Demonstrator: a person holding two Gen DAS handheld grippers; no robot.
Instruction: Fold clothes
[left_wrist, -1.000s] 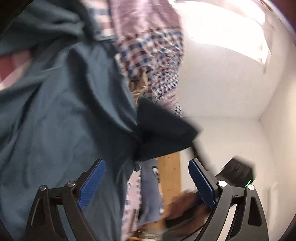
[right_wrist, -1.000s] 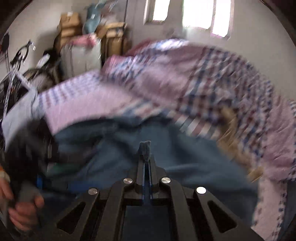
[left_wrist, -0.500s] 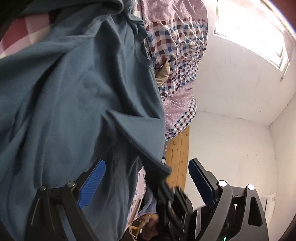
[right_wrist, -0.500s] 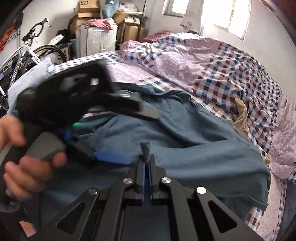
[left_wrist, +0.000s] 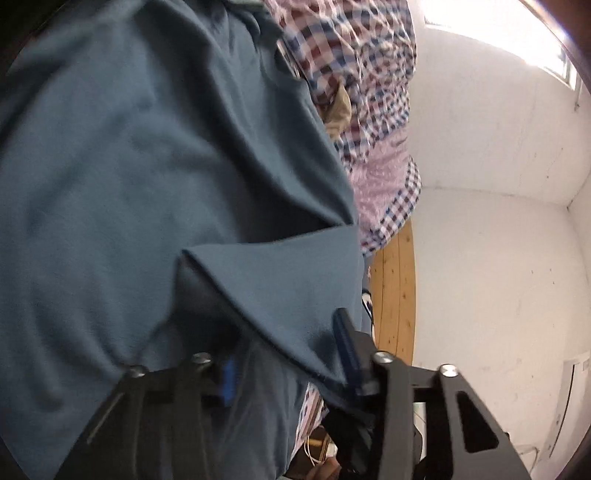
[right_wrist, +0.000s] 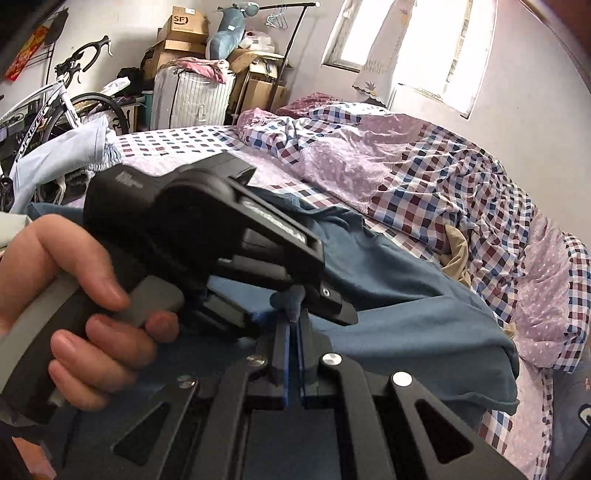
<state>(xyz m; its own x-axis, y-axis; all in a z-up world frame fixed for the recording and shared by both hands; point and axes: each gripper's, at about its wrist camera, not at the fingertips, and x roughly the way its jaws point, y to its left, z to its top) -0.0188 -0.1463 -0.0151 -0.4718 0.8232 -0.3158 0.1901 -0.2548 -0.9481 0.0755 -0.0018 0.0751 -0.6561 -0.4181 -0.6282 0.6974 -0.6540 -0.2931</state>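
A teal-blue shirt (left_wrist: 147, 184) lies spread over the checked quilt (right_wrist: 424, 173) on the bed and fills most of the left wrist view. My left gripper (left_wrist: 288, 362) has its blue pads (left_wrist: 347, 347) drawn in around a fold at the shirt's edge, and cloth drapes over the fingers. In the right wrist view the shirt (right_wrist: 406, 306) lies ahead. My right gripper (right_wrist: 293, 325) is shut on a small tuft of it. A hand (right_wrist: 74, 288) squeezes the left tool's handle, and its black housing (right_wrist: 192, 206) crosses just above my right fingertips.
A crumpled quilt and a tan cloth (right_wrist: 456, 258) lie on the bed beyond the shirt. A bicycle (right_wrist: 55, 96), a white suitcase (right_wrist: 192, 96) and cardboard boxes (right_wrist: 188, 26) stand behind the bed. A pale blue garment (right_wrist: 62, 151) lies at its left. Wooden floor (left_wrist: 399, 288) meets the white wall.
My left gripper has come in to the shirt corner held by the right gripper, and its fingers have narrowed around the fold. The right gripper stays shut on the tuft.
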